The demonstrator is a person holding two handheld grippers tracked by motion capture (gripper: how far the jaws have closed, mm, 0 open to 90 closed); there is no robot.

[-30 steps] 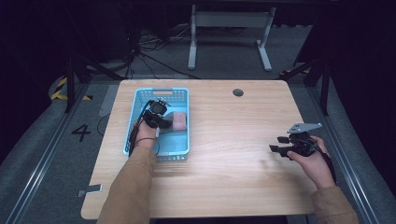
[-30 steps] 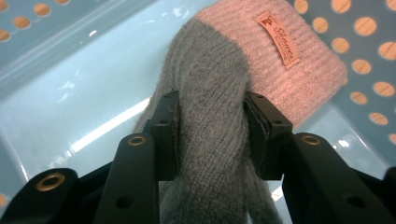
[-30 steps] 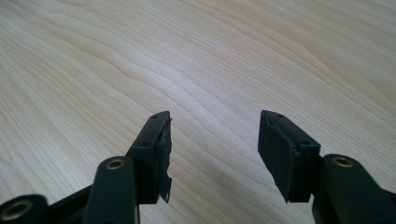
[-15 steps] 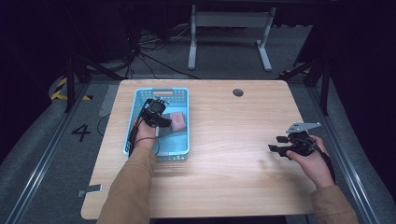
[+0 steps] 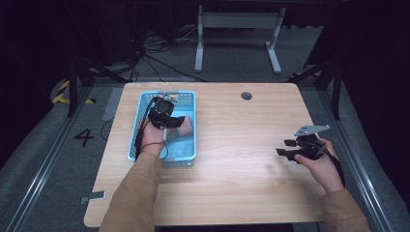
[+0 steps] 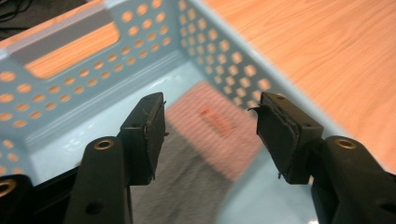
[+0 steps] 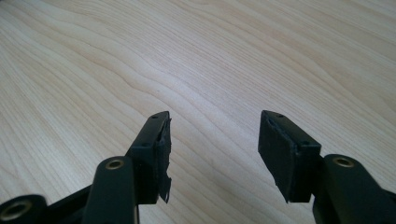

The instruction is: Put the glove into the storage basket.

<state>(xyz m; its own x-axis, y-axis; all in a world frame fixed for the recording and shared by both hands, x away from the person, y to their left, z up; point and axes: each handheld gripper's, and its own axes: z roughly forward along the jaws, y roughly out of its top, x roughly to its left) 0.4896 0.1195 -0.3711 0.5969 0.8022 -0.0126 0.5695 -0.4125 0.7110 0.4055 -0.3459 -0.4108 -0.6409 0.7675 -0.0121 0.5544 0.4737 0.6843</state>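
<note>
Since a second ago I see almost nothing shifted: my left gripper (image 5: pixel 180 122) still hangs inside the blue basket (image 5: pixel 145 104) over the pink cloth (image 5: pixel 186 127), and the right one has stayed put by the table's right edge. The pink cloth (image 6: pixel 219 126) lies on the basket floor against the perforated wall, partly over a grey cloth (image 6: pixel 187 186) whose edges are blurred and cut off by the frame bottom. A dark mark on the pink cloth is too smeared for me to read. The left jaws stand wide apart, holding nothing, with the cloth seen between them. My right gripper (image 7: pixel 212 149) is likewise spread and empty above bare wooden table (image 7: pixel 196 60). From above, my left hand (image 5: pixel 151 137) hides part of the basket floor.
</note>
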